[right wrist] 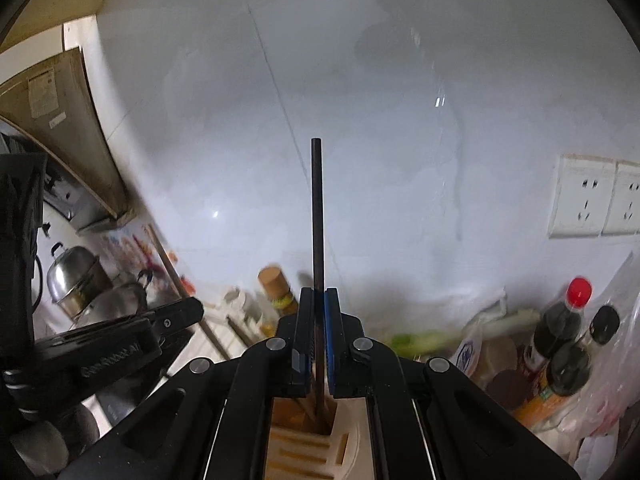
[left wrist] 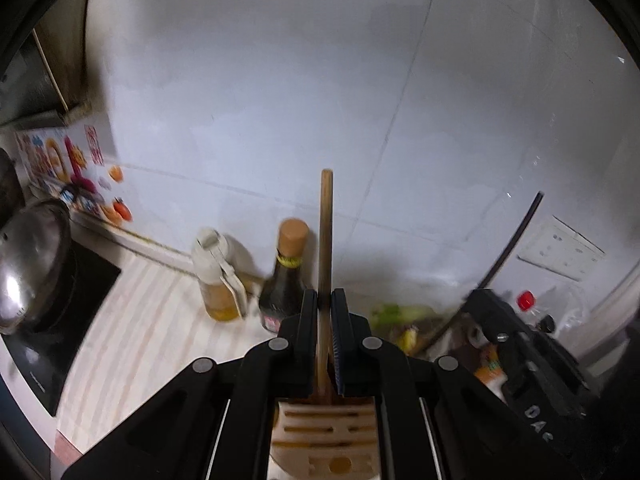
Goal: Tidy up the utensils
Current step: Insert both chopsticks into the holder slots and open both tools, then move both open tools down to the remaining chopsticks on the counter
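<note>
Jaws of left gripper (left wrist: 325, 296) clenched on wooden chopstick (left wrist: 325, 232), upright above slotted holder (left wrist: 324, 436). Right gripper (right wrist: 319, 294) jaws pinch black chopstick (right wrist: 317, 216), lower end inside holder's open compartment. Sauce bottle (left wrist: 284, 276) behind holder on tabletop (left wrist: 140, 320).

A glossy white tiled wall (right wrist: 400, 140) filled the background, catching soft reflections. White power sockets (right wrist: 592, 196) sat on it at the right. Below lay a pale striped table (left wrist: 152, 320), and a black cooktop (left wrist: 52, 340) at its left.
</note>
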